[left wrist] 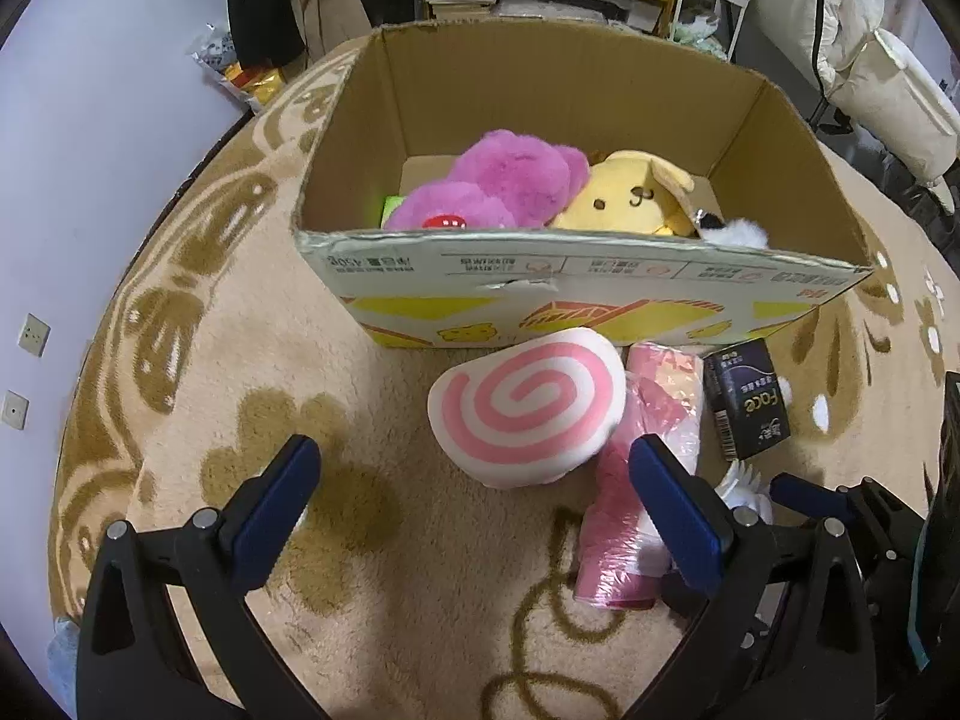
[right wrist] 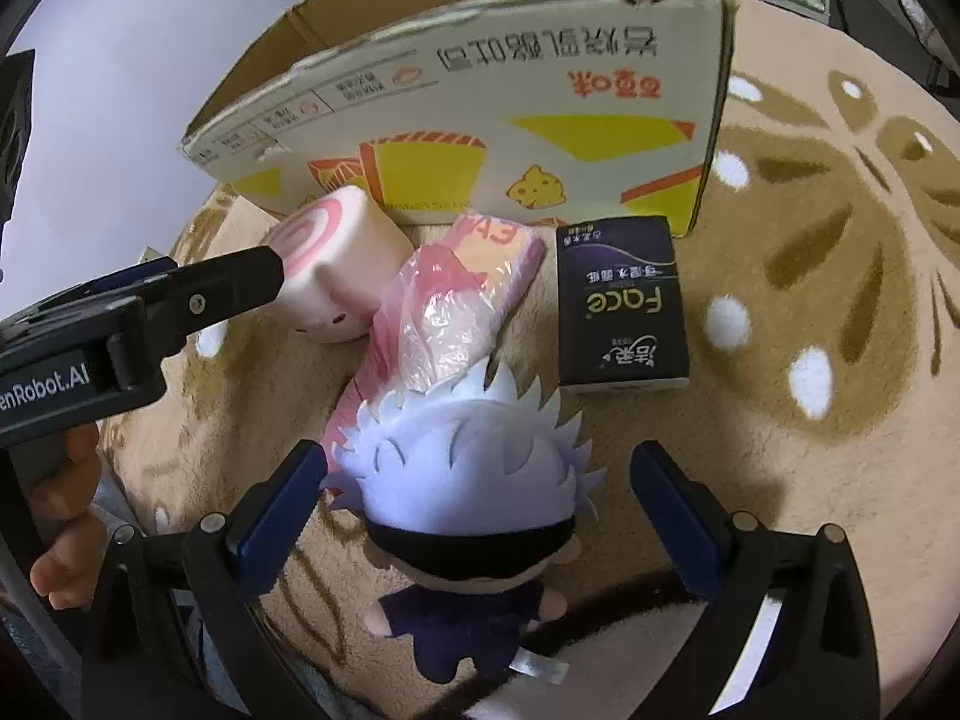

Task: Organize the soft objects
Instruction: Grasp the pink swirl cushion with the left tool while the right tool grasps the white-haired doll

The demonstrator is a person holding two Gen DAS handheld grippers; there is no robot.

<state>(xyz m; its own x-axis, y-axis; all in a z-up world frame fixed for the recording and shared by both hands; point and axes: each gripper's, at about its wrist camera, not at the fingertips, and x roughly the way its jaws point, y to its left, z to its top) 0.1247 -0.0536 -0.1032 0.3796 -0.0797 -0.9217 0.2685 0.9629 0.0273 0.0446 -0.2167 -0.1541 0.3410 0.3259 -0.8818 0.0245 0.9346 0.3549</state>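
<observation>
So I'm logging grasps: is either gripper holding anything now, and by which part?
Nothing is held. The left gripper is open before the swirl cushion; the right gripper is open around the doll, not closed on it.

A corrugated cardboard box (left wrist: 576,294), its printed outer face smooth and white and its inner walls bare brown paperboard, stands on a deep-pile beige carpet (left wrist: 372,600) with a fuzzy, matt nap. Inside the box lie a shaggy pink plush (left wrist: 510,180) and a short-napped yellow plush (left wrist: 636,192); just in front of it are a smooth, matt pink-swirl cushion (left wrist: 528,408), a pink pack in crinkled glossy plastic film (right wrist: 444,312) and a dark tissue pack (right wrist: 621,306) with a slight sheen. Nearest the lens, a felt-haired cloth doll (right wrist: 474,480) lies between matt blue pads (right wrist: 276,516) on black plastic fingers with metal pins.
</observation>
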